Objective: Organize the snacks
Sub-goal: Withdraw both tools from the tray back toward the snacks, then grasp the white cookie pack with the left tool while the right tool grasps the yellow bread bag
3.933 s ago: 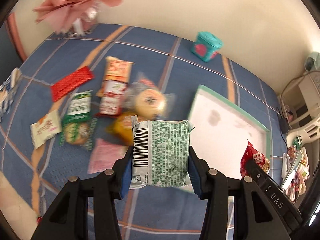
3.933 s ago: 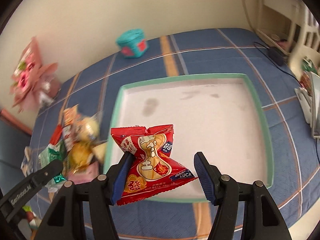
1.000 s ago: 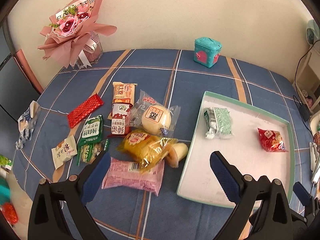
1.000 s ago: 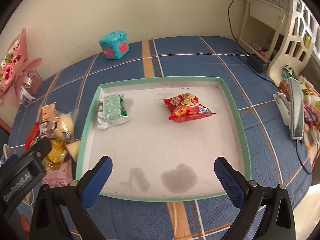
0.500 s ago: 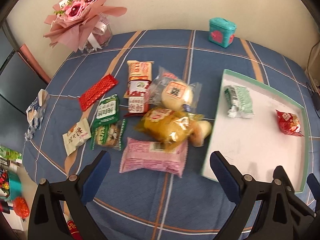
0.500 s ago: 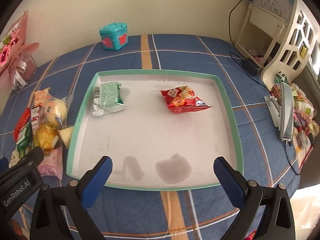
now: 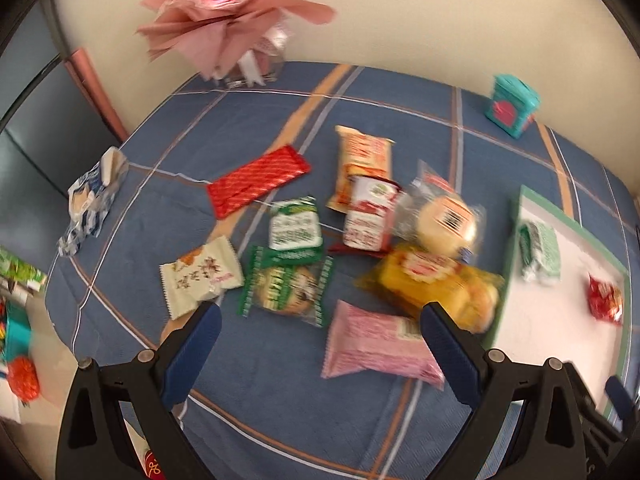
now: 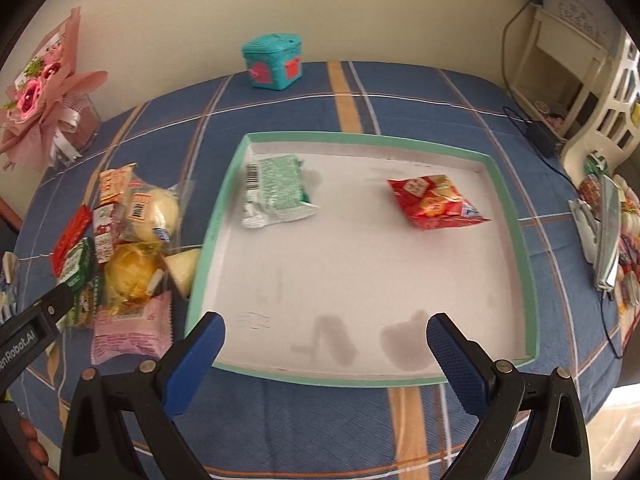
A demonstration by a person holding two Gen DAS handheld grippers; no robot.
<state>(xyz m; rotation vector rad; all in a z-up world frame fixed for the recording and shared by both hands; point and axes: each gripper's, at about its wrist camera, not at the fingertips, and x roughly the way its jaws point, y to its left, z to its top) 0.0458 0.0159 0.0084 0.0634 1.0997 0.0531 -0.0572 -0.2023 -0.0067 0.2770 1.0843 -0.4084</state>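
In the left wrist view, the left gripper [image 7: 318, 338] is being held wide apart and empty above the pink packet [image 7: 378, 346] among loose snacks on the blue cloth [image 7: 248, 120]. In the right wrist view, the right gripper [image 8: 326, 350] is being held fully spread, empty, over the tray [image 8: 526, 280], where the green packet [image 8: 276, 192] and red packet [image 8: 434, 202] are lying well apart.

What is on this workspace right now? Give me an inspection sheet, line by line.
Surface: blue plaid cloth.
Job's things: tray holds green packet and red packet; pile of snacks lies loose on the cloth beside it.
Clutter: teal box, bouquet.
Grippers: left gripper open, empty; right gripper open, empty.
Cables: black cable and adapter at the cloth's far right.
Surroundings: cream wall, white shelf.
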